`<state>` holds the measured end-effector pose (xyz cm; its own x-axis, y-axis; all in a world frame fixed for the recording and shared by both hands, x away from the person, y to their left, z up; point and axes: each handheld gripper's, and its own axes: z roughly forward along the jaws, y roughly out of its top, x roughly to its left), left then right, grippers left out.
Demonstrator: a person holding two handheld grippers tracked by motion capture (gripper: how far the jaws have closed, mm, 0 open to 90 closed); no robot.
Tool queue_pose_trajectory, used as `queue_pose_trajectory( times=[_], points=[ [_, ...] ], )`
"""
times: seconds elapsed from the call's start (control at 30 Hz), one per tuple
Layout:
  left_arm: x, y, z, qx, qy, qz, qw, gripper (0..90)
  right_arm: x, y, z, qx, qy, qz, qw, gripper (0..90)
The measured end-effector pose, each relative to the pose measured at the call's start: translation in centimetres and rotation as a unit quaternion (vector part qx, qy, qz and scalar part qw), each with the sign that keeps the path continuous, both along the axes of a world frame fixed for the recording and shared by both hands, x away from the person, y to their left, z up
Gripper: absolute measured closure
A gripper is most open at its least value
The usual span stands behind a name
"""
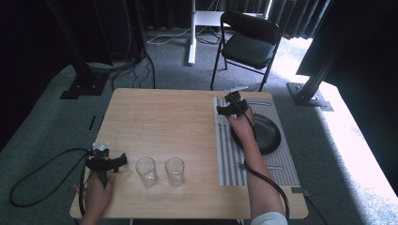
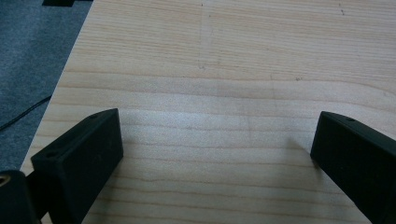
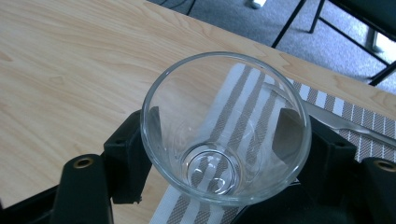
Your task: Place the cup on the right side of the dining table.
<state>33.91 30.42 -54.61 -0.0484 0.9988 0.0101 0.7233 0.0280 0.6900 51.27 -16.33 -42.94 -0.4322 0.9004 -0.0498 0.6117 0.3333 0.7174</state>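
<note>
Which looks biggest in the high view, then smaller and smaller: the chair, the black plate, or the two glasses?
1. Chair, largest, though it stands farther away.
2. Black plate on the striped mat.
3. The two glasses, smallest. They look alike, so I can't rank one over the other.

glass (image 3: 226, 130): clear | placemat (image 1: 225, 154): grey-and-white stripes, 3 o'clock | plate (image 1: 267, 133): black | table (image 1: 164, 122): light woodgrain | chair (image 1: 248, 44): black, 12 o'clock

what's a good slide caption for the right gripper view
Right tongs shut on an upright clear glass, held above the striped placemat at the wooden table's far corner.
</note>
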Motion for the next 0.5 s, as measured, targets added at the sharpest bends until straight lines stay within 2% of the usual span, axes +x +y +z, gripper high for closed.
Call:
queue_pose_trajectory(
  times=[0.07, 0.23, 0.27, 0.5],
  points=[
    [0.0, 0.0, 0.0, 0.000, 0.000, 0.000, 1.0000, 2.6, 0.8, 0.0, -0.3, -0.005, 0.001, -0.013, 0.9999, 28.6],
    [0.0, 0.0, 0.0, 0.000, 0.000, 0.000, 1.0000, 2.6, 1.9, -0.2, -0.6, -0.002, 0.005, -0.028, 0.9996, 28.6],
    [0.0, 0.0, 0.0, 0.000, 0.000, 0.000, 1.0000, 2.6, 2.5, -0.3, -0.8, 0.000, 0.005, -0.037, 0.9993, 28.6],
    [0.0, 0.0, 0.0, 0.000, 0.000, 0.000, 1.0000, 2.6, 4.1, -0.2, -1.6, -0.001, 0.016, -0.056, 0.9983, 28.6]
  ],
)
